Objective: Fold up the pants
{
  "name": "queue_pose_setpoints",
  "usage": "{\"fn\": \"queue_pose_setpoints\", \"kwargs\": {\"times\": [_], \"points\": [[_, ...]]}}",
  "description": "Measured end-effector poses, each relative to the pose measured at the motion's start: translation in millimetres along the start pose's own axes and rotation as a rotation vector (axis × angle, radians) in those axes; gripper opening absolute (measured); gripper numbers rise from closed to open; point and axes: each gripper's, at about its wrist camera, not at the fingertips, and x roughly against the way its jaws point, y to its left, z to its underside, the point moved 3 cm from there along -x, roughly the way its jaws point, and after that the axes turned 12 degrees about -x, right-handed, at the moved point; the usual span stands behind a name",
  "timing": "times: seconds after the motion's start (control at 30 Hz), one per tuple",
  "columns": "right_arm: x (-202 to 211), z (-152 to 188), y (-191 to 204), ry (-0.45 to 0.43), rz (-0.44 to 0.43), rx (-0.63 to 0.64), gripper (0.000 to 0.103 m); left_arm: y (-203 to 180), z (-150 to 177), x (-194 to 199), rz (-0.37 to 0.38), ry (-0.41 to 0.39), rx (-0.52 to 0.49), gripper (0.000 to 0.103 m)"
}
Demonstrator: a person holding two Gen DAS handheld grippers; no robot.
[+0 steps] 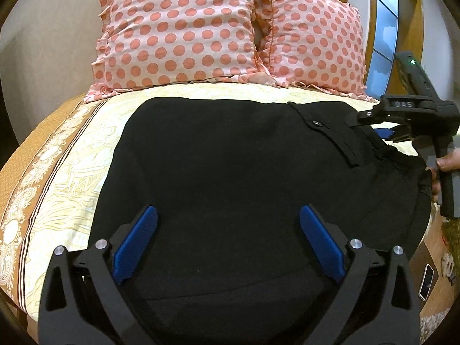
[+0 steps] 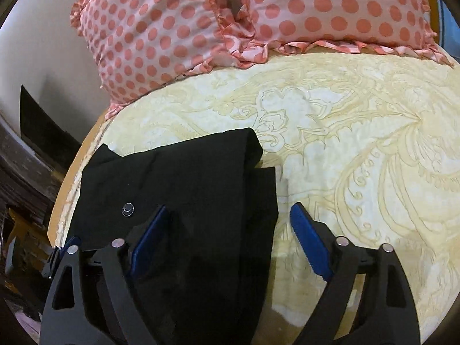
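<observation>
Two polka-dot pillows (image 1: pixel 230 28) lean on a plain wall (image 1: pixel 51 43) atop a cream bedsheet (image 2: pixel 359 143).

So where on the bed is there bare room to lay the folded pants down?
The widest bare patch of bedsheet lies right of the black pants, below the polka-dot pillows. A narrower strip of sheet runs left of the pants, toward the patterned border. The pants' end is crowded: both claws hover open over it.
</observation>
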Motion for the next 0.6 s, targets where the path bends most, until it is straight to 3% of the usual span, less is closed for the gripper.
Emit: {"fn": "queue_pose_setpoints", "kwargs": {"times": [0.23,0.47,0.5,0.53,0.6], "points": [[-6,3,9,-0.022,0.013,0.102,0.062,0,0,0,0.000,-0.002,0.001,0.100],[-6,1,6,-0.016,-0.016,0.099,0.061,0,1,-1,0.000,-0.004,0.001,0.100],[-6,0,5,-0.016,-0.026,0.094,0.056,1,1,-1,0.000,-0.003,0.000,0.100],[-5,-1,5,-0.025,-0.029,0.099,0.041,1,1,-1,0.001,-0.003,0.001,0.100],[3,1,12,-0.059,-0.040,0.139,0.025,1,0,0,0.014,0.002,0.008,0.100]]}}
